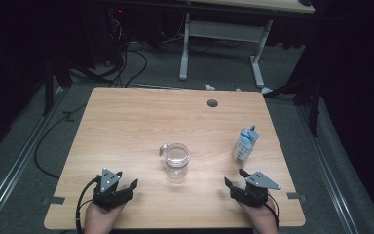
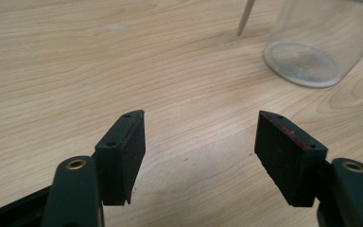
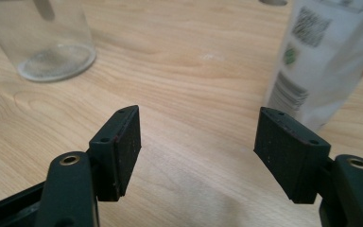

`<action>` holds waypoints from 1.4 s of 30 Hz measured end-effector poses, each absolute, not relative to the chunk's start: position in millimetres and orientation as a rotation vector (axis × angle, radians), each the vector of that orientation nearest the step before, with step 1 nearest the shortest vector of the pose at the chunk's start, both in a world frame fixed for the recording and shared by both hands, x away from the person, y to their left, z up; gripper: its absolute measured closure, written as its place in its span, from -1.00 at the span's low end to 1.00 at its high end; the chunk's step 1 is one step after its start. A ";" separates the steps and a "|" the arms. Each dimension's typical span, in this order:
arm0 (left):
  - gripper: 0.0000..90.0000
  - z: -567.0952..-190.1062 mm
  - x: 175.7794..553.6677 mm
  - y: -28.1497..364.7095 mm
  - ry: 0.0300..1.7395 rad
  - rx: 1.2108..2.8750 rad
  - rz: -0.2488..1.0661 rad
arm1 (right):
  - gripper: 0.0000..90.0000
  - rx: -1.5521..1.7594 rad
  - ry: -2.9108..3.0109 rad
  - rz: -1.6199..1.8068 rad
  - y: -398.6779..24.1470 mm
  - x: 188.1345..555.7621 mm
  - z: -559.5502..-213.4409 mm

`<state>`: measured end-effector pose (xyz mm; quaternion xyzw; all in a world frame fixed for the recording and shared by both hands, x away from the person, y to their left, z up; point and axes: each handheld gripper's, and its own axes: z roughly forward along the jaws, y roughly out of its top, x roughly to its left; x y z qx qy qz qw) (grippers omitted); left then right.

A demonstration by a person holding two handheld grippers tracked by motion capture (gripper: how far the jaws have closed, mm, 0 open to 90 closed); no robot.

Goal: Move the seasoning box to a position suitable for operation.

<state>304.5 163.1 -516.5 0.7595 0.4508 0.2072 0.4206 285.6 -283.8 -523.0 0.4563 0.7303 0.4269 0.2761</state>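
A clear glass jar (image 1: 177,160) stands upright near the middle of the wooden table (image 1: 126,122), with a small metal piece (image 1: 163,149) at its far left rim. A white and blue carton (image 1: 245,145) stands to its right. My left gripper (image 1: 127,179) rests open at the table's front left, empty; the jar (image 2: 316,45) lies ahead to its right. My right gripper (image 1: 235,177) is open at the front right, empty. Ahead of it the jar (image 3: 42,35) stands on the left and the carton (image 3: 326,61) close on the right.
A round cable hole (image 1: 213,103) sits in the table's far side. Beyond the table stand a desk frame (image 1: 224,36) and cables (image 1: 126,58) on the grey floor. Hands hold both grippers at the table's front edge.
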 end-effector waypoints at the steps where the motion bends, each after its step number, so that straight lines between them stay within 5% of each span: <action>1: -0.25 -516.2 306.3 162.4 1.124 1.911 0.513 | -0.29 1.227 1.950 1.158 -285.7 284.7 -521.5; 19: -0.10 -519.9 329.5 160.5 1.056 1.878 0.428 | 0.06 1.176 1.991 1.196 -274.0 287.4 -513.5; 28: -0.18 -516.3 322.5 161.5 1.083 1.822 0.427 | 0.27 1.180 2.065 1.192 -235.6 316.2 -508.4; 36: 0.06 -521.9 325.1 160.3 1.086 1.829 0.422 | 0.39 1.167 2.081 1.263 -205.3 354.8 -492.9; 42: 0.04 -510.1 331.1 152.2 1.115 1.780 0.418 | 0.48 1.116 2.066 1.341 -200.8 355.5 -488.0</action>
